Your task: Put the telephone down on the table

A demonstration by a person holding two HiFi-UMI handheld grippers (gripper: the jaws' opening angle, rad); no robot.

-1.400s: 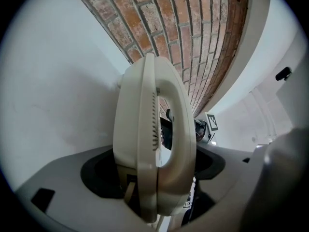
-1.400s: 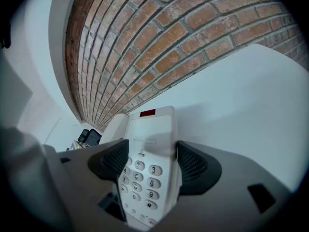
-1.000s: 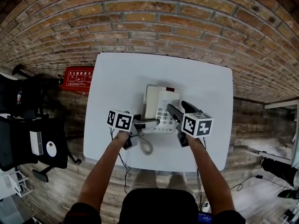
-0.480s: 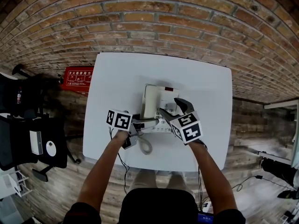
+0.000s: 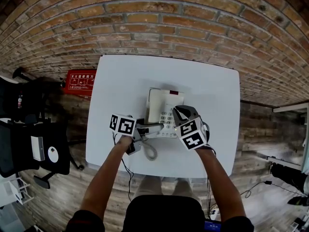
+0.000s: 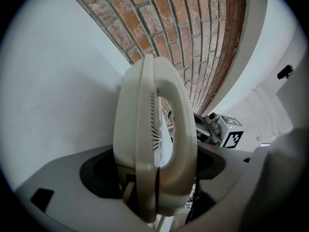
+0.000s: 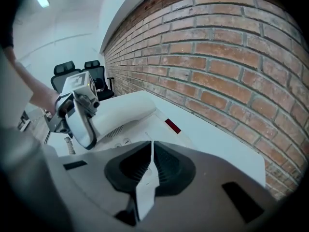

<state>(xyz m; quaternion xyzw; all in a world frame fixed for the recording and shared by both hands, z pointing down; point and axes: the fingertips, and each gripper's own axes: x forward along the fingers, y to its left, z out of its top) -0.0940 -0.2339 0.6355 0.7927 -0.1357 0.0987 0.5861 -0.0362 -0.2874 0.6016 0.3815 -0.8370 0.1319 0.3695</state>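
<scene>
We clamp the handset [image 6: 153,124] in the left gripper [image 6: 157,173] at the telephone base [image 5: 170,99]; the right gripper [image 7: 150,170] has just been closing its jaws, which now meet on nothing.

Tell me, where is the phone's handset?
In the head view the handset is along the left side of the phone base, near the middle of the white table, its near end clamped in the left claw.

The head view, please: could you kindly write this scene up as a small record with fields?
Table: white, beside brick wall
Telephone base: on table, keypad up
Handset: gripped by left gripper, over the base
Right gripper: above keypad, fingers just closed, empty
</scene>
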